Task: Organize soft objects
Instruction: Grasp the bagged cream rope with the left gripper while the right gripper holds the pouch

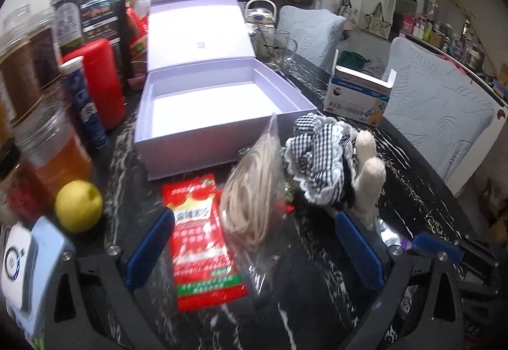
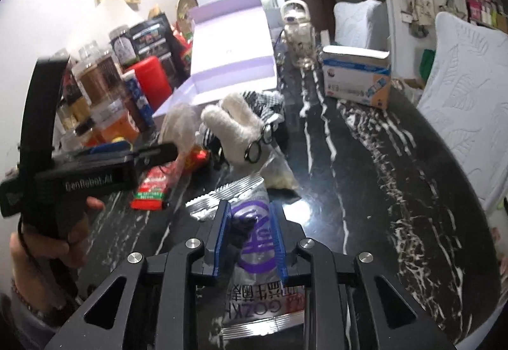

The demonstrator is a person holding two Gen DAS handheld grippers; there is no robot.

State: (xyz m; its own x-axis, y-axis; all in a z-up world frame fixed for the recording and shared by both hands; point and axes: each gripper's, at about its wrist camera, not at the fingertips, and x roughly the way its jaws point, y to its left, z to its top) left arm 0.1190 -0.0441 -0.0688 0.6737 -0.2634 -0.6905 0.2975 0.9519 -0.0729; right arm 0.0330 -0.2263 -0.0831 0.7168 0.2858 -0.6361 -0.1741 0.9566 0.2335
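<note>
While right tool [image 2: 249, 234] clamps silver pouch [image 2: 254, 280], left tool [image 1: 254, 242] gapes level.

Left wrist view: low over the tabletop [image 1: 412, 185], looking forward between the left tool's [image 1: 254, 242] spread fingers toward the open box [image 1: 219, 115] at the far edge, close to packet [image 1: 203, 242] and plush [image 1: 365, 172].

Right wrist view: higher, further back, looking along the right tool [image 2: 250, 232] over a silver bag [image 2: 254, 254] toward the same far edge. Left tool [image 2: 95, 162] seen from the side, left of frame.

Shared: box [image 2: 231, 64], plush [image 2: 235, 131], packet [image 2: 152, 188], carton [image 1: 358, 99] [image 2: 355, 80], jars [image 1: 41, 64] [image 2: 95, 80] along the left edge, chairs [image 1: 438, 115] [image 2: 463, 89] beyond the right edge.
</note>
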